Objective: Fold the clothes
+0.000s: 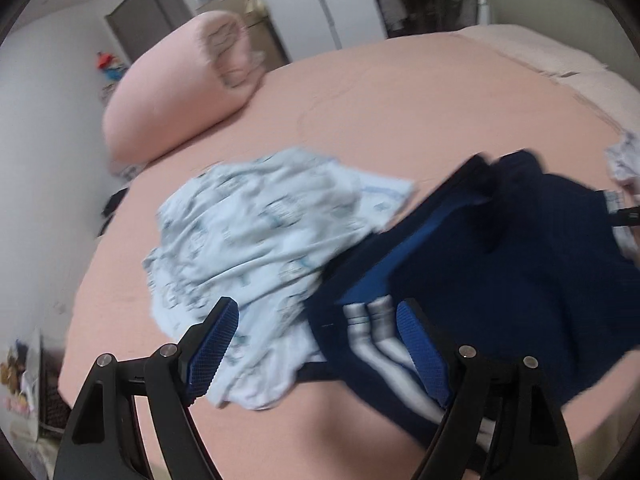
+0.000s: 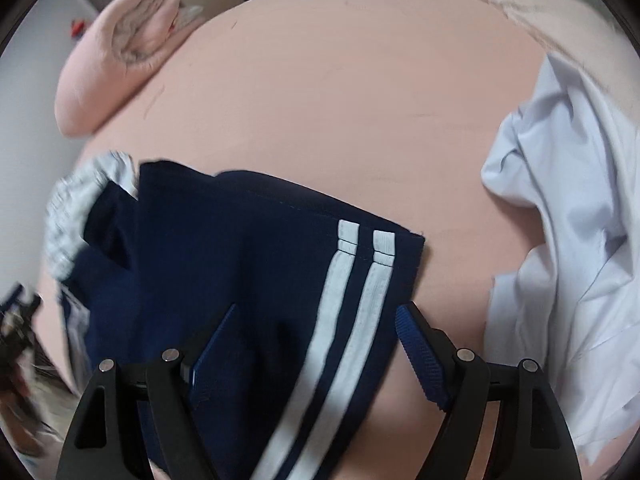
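Note:
A navy garment with two white side stripes [image 1: 500,256] lies crumpled on the pink bed [image 1: 400,100]; its striped edge [image 1: 372,324] sits between the fingers of my left gripper [image 1: 320,316], which is open just above it. In the right wrist view the same navy garment [image 2: 224,248] spreads flat, its white stripes [image 2: 352,300] running toward me between the blue pads of my open right gripper [image 2: 316,320]. A light blue printed garment [image 1: 256,240] lies to the left, partly under the left gripper's left finger.
A pink pillow [image 1: 176,88] rests at the bed's far left by the wall. A white shirt [image 2: 568,240] lies crumpled at the right side of the bed. A grey-white piece of clothing [image 2: 80,208] peeks out at the navy garment's left. The far bed surface [image 2: 340,92] is bare.

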A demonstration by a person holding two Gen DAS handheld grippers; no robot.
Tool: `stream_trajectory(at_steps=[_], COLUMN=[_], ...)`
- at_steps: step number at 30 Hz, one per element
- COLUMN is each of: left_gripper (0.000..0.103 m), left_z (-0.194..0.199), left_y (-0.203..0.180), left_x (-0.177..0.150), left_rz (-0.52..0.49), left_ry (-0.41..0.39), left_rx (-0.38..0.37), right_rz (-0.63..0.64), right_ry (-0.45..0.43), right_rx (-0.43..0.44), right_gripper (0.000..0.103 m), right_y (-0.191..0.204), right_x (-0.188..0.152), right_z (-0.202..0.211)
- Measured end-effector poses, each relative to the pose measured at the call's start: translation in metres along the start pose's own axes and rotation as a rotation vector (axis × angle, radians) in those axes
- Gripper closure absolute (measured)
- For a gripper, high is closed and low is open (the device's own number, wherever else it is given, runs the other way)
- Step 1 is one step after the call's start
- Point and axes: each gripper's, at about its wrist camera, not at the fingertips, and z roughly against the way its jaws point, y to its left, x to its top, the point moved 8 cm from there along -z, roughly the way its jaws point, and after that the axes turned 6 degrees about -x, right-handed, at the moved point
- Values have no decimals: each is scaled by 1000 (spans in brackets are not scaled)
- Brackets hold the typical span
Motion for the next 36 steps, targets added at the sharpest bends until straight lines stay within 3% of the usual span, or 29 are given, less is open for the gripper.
stream_trajectory(at_steps=[3, 10, 13, 15, 24, 33, 36], left_gripper=[22, 22, 22, 22, 22, 22, 22], left_z=[9, -5, -6, -4, 13, 7, 8], left_y=[-35, -108, -139, -161, -263, -315, -320], left_x=[1, -4, -3, -1, 2, -23, -30], left_rz=[-21, -63, -58, -81, -180, -282, -324], left_ry=[3, 82, 109, 114, 110, 167, 161], left_rx=[-104, -219, -292, -313, -437, -443, -404], right_rz=[-48, -105, -152, -183, -233, -463, -440], right_ry=[34, 63, 82, 93, 125, 123, 124], right_rx=[64, 170, 211, 241, 351, 644, 649], right_gripper=[23, 23, 23, 23, 23, 23, 23], right_y=[-1, 1, -13, -24, -39, -58, -56], right_x=[-4, -21, 18, 22, -6, -26, -28], right_z=[0, -9, -44, -45, -33, -27, -25])
